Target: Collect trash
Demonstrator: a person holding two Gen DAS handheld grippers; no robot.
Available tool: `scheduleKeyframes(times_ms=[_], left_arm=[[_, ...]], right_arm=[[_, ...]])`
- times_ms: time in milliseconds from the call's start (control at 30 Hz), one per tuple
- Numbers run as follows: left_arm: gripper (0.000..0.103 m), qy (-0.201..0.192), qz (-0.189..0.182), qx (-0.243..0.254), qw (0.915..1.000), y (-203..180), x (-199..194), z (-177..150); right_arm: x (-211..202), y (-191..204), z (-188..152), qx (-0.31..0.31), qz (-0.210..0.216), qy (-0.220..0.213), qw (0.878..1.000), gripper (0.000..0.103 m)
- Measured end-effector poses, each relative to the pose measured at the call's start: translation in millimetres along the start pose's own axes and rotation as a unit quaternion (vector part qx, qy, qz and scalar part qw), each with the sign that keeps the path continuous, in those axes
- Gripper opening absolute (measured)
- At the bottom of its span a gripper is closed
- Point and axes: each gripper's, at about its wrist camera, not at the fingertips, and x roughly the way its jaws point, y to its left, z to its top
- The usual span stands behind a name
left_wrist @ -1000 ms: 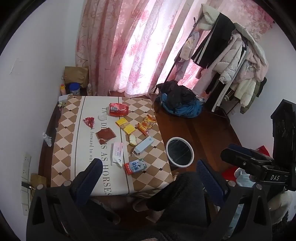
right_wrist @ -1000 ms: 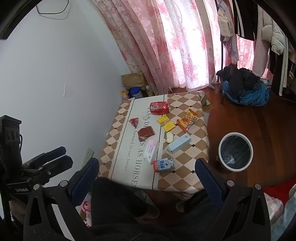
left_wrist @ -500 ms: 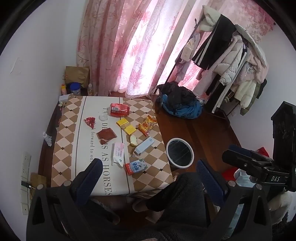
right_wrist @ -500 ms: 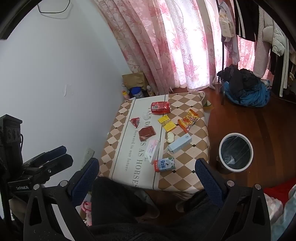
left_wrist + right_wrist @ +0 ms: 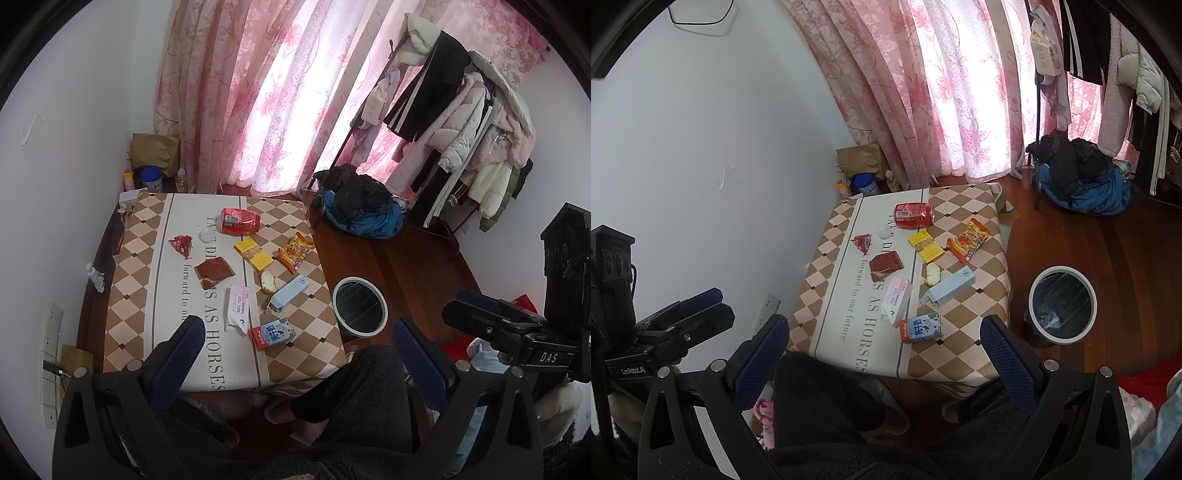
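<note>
A low table with a checked cloth holds several pieces of trash: a red can, yellow boxes, an orange snack wrapper, a brown wrapper, a pink-white packet, a pale blue carton and a small milk carton. A white-rimmed bin stands on the floor to the table's right. My left gripper hovers open, high above the table's near edge. My right gripper is open too, above the same table, milk carton and bin.
Pink curtains hang behind the table. A pile of dark and blue clothes lies on the wooden floor by a loaded coat rack. A paper bag and bottles fill the corner. The person's dark-clad legs are below both grippers.
Both views have drifted only slightly. Nothing on the table has moved, and both grippers have stayed open and empty.
</note>
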Motion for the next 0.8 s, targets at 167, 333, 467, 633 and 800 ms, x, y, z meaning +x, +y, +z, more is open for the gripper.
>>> scheduleKeyframes(times_ms=[167, 333, 467, 633, 800], left_arm=[[0.103, -0.001, -0.003, 0.001, 1.0, 3.8, -1.6, -2.2], [0.103, -0.003, -0.006, 0.001, 1.0, 4.9, -9.3, 6.2], [0.103, -0.003, -0.008, 0.001, 1.0, 4.7, -9.6, 7.8], [0.103, -0.004, -0.008, 0.003, 1.0, 0.8, -8.0, 3.9], [0.103, -0.005, -0.009, 0.004, 0.9999, -1.0, -5.0, 1.7]], right_arm=[[0.9, 3.4, 2.3, -0.002, 0.0, 0.0, 1.0, 0.103], [-3.0, 10.7, 0.9, -0.007, -0.001, -0.002, 1.0, 0.103], [-5.2, 9.0, 1.4, -0.005, -0.002, -0.004, 1.0, 0.103], [-6.9, 6.4, -0.6, -0.004, -0.004, -0.003, 1.0, 0.103], [-7.6, 5.4, -2.2, -0.004, -0.005, -0.006, 1.0, 0.103]])
